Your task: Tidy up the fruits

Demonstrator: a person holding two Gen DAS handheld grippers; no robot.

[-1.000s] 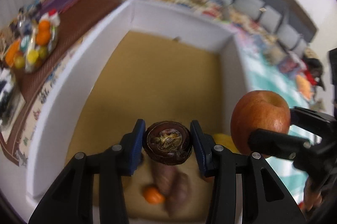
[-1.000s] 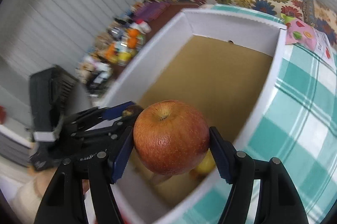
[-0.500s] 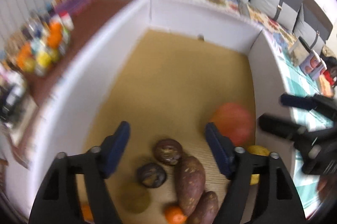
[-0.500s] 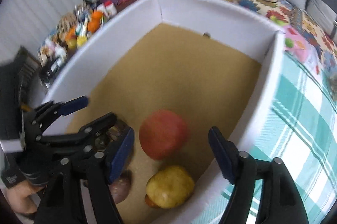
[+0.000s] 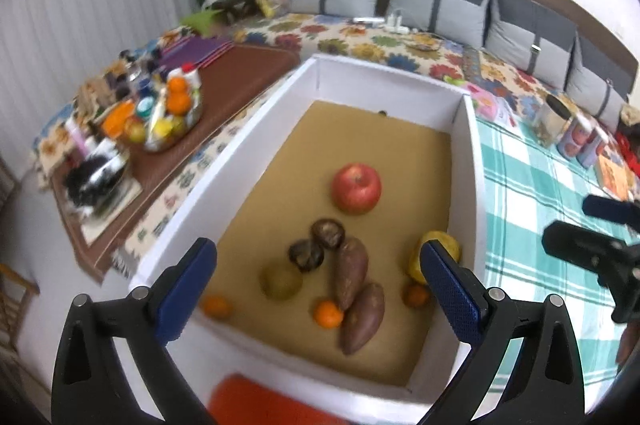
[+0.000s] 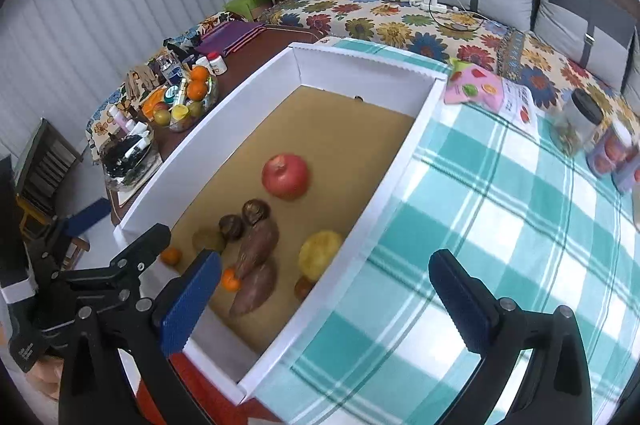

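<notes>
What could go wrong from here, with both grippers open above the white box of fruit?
1. The red apple lies alone on the flat box floor, nothing beside it, so it may roll if the white box is bumped.
2. The left gripper hangs over the box's near wall; dropping lower could strike it.
3. The right gripper straddles the box's right wall, near the yellow fruit; a careless sweep could knock either.
</notes>
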